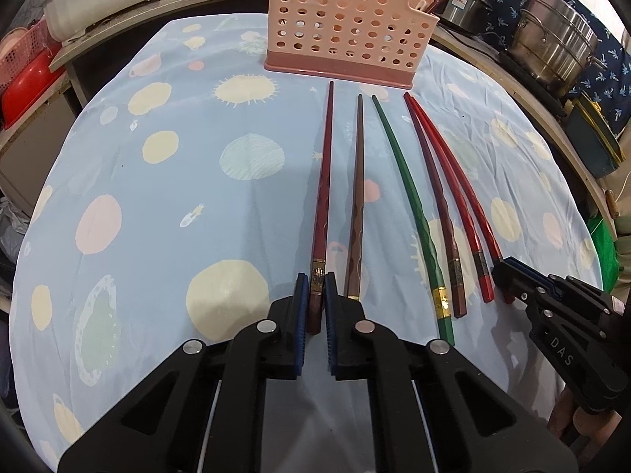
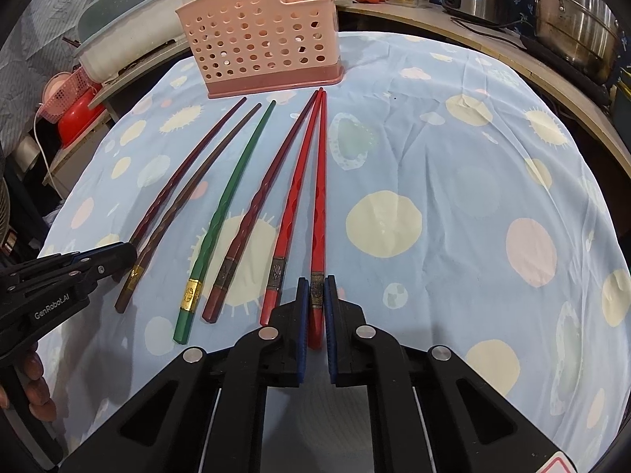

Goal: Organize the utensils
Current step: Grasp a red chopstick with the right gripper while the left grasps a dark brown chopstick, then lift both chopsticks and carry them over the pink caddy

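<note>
Black tool [image 1: 316,295], blue pads [image 1: 301,307], silver screws [image 1: 267,326]

Your chopsticks run dark red [image 1: 325,181], brown [image 1: 357,197], green [image 1: 410,205], maroon [image 1: 435,205] and bright red [image 2: 320,197], on a pale blue tablecloth [image 1: 157,205] dotted cream and pink; the perforated basket [image 1: 347,23] is pink.

Left gripper [image 1: 316,293] fingers nearly closed, low; right gripper [image 2: 316,295] likewise.

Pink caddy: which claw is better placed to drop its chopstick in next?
Probably left. The left claw, around the dark red chopstick, faces the pink caddy straight on; the right claw, around the red chopstick, sits off to its side.
</note>
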The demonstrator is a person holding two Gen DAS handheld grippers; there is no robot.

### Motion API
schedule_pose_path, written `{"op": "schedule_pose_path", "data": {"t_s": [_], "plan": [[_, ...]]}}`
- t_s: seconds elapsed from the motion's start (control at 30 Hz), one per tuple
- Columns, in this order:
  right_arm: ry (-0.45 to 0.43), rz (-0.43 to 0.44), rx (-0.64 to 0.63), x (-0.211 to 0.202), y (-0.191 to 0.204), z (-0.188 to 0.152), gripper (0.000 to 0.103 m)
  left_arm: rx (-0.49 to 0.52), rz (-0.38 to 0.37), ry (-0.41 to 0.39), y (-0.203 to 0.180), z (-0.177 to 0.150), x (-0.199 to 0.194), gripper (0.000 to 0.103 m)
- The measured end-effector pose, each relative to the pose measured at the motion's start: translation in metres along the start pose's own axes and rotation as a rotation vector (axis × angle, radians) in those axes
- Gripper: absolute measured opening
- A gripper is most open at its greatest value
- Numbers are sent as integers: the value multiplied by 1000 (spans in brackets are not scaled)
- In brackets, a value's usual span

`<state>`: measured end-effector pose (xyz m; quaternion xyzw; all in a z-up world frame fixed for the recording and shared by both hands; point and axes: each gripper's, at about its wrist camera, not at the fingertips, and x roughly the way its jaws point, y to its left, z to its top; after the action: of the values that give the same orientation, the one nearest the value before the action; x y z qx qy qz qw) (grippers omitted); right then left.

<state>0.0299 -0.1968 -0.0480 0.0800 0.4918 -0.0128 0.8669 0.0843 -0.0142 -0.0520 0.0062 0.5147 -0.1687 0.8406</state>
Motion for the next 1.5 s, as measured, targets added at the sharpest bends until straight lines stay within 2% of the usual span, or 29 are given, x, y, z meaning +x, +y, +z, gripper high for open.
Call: {"op": "schedule_pose_path", "data": {"t_s": [0.43,0.9,1.3,1.5], "plan": [[-53,23,34,-30,-9,-1,7,-30,-12,-51,7,2,-35,7],[-234,55,51,-105,-13,32,7,-54,-10,-167,10,20,-88,7],[-403,73,35,-162,-18,86,7,-49,2,-306,11,74,-137,7],[-443,90,30,-171,-16,109,7,-37,6,-362,6,101,-151,7]]}}
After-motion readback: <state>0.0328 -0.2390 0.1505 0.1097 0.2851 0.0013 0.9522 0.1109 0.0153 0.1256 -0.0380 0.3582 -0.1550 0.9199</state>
